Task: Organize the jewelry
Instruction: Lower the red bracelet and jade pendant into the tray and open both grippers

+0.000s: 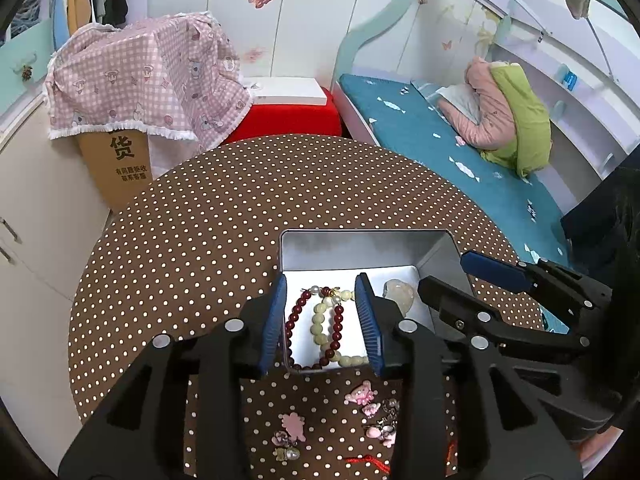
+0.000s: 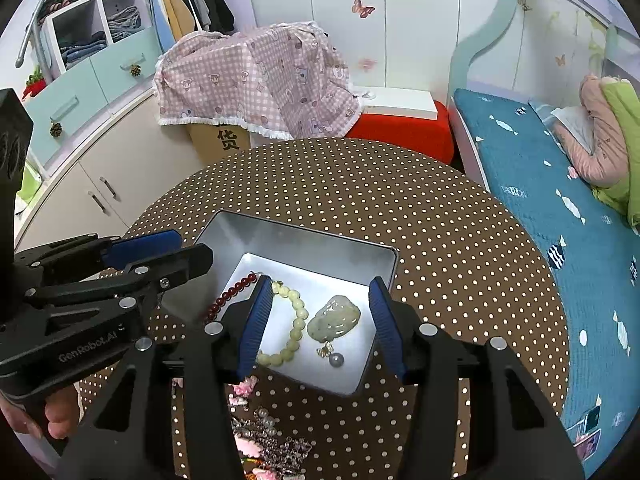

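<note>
Two bead bracelets [image 1: 328, 328] and a pale pendant [image 2: 334, 317] lie in the tin [image 1: 360, 240]; both the left gripper [image 1: 326, 322] and right gripper [image 2: 320, 322] hover part-open, empty. Small trinkets [image 1: 372, 412] (perhaps hair clips) wait on the worktop [image 1: 200, 240].

Two bracelets [image 1: 320, 320] and a pendant [image 2: 334, 318] lie in the tin [image 2: 304, 240] on the table [image 1: 200, 220]; charms [image 1: 372, 412] lie before it.

Evenly and brightly lit, soft and diffuse, with no hard shadows. Faint sheen on the inner walls of the metal tin [image 2: 280, 236]. Strong fisheye bending toward the edges, black vignette in the corners. Sharp at centre, slightly soft on the near gripper bodies.
</note>
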A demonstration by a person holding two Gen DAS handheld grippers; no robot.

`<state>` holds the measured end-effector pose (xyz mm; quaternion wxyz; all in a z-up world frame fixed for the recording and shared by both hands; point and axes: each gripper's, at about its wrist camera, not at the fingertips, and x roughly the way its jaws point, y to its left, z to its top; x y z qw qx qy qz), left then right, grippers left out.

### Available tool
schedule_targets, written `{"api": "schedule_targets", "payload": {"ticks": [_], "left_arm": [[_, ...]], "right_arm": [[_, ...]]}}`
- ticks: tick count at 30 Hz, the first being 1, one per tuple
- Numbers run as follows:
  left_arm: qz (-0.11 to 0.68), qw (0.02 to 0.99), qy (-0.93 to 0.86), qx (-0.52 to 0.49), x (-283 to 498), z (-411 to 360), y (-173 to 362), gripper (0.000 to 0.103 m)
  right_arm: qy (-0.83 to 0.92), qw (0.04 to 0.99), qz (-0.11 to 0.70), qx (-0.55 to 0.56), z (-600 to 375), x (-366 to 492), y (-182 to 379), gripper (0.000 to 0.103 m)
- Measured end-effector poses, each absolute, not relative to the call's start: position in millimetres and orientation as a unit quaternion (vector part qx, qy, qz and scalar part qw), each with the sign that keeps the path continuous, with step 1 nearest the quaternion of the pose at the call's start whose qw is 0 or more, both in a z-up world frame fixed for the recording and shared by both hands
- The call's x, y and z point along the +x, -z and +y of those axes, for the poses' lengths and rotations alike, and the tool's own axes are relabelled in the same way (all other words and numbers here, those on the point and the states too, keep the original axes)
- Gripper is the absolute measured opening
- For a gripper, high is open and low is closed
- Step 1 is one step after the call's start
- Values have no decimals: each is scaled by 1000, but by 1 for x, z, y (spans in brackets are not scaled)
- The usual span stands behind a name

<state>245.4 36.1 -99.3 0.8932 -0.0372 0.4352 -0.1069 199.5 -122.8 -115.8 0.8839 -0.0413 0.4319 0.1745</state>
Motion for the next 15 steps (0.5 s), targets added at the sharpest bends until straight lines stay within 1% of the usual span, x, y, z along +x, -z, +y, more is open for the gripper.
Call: {"api": "schedule_targets", "payload": {"ticks": [6, 10, 15], "left_arm": [[431, 895, 107, -31, 231, 38, 94, 39], [427, 898, 105, -29, 219, 40, 91, 46], [424, 899, 102, -28, 203, 45, 90, 47]], "right_arm": [[-175, 886, 427, -43, -121, 189, 111, 48], [-177, 887, 424, -44, -122, 180, 108, 48], [-179, 887, 423, -47, -122, 170, 107, 48]]}}
